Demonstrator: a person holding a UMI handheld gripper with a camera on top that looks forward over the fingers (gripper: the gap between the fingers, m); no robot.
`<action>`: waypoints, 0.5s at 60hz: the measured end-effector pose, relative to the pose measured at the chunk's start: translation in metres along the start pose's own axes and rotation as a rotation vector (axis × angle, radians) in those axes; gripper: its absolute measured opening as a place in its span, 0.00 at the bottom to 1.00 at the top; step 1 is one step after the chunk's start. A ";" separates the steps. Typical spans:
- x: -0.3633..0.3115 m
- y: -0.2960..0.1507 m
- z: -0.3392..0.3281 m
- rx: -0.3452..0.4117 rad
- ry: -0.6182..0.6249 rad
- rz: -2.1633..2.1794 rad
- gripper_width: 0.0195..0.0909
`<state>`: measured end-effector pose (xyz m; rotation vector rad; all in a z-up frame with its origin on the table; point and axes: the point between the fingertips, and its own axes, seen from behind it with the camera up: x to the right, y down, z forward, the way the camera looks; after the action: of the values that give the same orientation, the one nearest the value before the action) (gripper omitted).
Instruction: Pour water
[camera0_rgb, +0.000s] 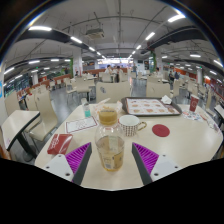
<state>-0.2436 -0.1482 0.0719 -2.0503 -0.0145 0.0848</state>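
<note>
Apparently glass jar, lower centre, gripped between gripper fingers; rigid, slippery, fragile, water-heavy; hold mid-body; cup beyond.

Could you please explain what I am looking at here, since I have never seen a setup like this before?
There is a single picture, taken by a wide-angle camera that rides on a handheld two-finger gripper and looks forward along its fingers. The two dark fingers with purple pads show at the bottom. A clear glass jar stands between them; I cannot tell whether they press on it.

Everything rests on a round white table. Just beyond the jar stands a glass of amber liquid, beside a patterned white mug. Also there: a red coaster, a red packet, a paper sheet, a tray and a red cup. Behind is a big hall with more tables.
</note>
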 end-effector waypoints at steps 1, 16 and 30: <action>-0.001 0.000 0.005 0.003 0.003 0.003 0.87; 0.000 0.007 0.037 0.045 0.038 -0.025 0.39; -0.008 -0.002 0.034 0.027 0.011 -0.055 0.25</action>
<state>-0.2537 -0.1177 0.0586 -2.0220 -0.0621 0.0397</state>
